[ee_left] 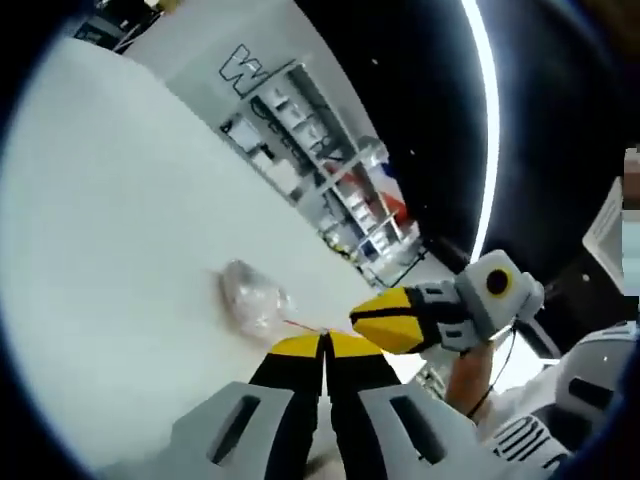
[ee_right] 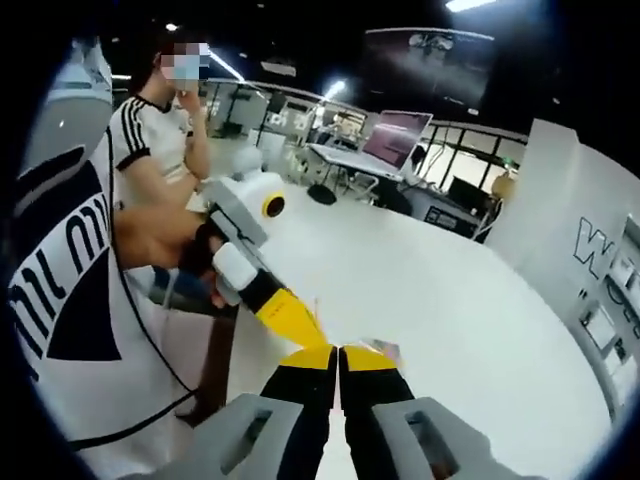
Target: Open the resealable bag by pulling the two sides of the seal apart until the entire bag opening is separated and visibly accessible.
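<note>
The clear resealable bag (ee_left: 254, 302) hangs crumpled over the white table (ee_left: 110, 230), its thin red seal line (ee_left: 300, 325) running to my left gripper (ee_left: 325, 342). The left jaws are shut on the bag's top edge. My right gripper (ee_left: 372, 320) comes in from the right, its yellow tip right beside the left tips. In the right gripper view my right gripper (ee_right: 338, 357) is shut, and a sliver of clear film (ee_right: 384, 348) shows at its tips. The left gripper (ee_right: 292, 318) meets it from the left. Most of the bag is hidden there.
The white table (ee_right: 450, 300) stretches wide ahead. A person in a white shirt (ee_right: 150, 140) stands at the left, by the table's edge. Shelving with a sign (ee_left: 310, 150) stands beyond the table's far side. Desks with a laptop (ee_right: 395, 140) lie further back.
</note>
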Motion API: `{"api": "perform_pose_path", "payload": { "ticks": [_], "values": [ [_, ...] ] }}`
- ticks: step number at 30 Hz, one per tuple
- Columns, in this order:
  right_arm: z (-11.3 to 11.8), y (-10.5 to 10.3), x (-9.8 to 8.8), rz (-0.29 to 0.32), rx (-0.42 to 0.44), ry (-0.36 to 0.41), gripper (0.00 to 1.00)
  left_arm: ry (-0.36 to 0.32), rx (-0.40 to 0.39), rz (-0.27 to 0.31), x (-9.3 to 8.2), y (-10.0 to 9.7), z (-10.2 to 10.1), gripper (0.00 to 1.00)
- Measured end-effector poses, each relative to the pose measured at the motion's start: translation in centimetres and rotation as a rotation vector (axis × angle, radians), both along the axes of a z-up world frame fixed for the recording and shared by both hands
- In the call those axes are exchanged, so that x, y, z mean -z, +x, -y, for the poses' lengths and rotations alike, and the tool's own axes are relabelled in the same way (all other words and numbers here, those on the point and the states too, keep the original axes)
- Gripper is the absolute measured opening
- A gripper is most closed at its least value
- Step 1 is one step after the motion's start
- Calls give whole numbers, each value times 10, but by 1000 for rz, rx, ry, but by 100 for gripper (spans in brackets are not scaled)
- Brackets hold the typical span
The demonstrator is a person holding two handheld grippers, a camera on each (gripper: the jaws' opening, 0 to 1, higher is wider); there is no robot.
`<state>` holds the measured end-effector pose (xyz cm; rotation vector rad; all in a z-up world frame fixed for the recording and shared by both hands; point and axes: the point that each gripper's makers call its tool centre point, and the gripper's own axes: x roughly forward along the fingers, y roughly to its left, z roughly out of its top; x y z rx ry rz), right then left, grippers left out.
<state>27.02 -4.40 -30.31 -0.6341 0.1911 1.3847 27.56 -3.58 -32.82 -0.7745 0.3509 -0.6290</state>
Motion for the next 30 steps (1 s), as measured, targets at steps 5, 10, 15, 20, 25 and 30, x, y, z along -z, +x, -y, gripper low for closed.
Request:
{"api": "perform_pose_path", "payload": {
  "ticks": [5,10,15,20,25,30],
  "values": [
    [-3,-5,4,-4,-34,-45,1,18,0,4,1,1,-1,1],
    [-5,-6,15,-8,-46,-85,1,42,7,11,2,0,1,1],
    [-5,-6,20,-18,-54,-103,0,59,14,16,2,-1,2,1],
    [-5,-9,23,-30,-76,-118,0,94,13,27,3,-1,1,1],
    [-5,-9,24,-30,-77,-125,0,131,15,28,4,-2,1,1],
    [-5,-7,22,-43,-36,-104,0,162,20,25,4,-1,2,1]
  ]
}}
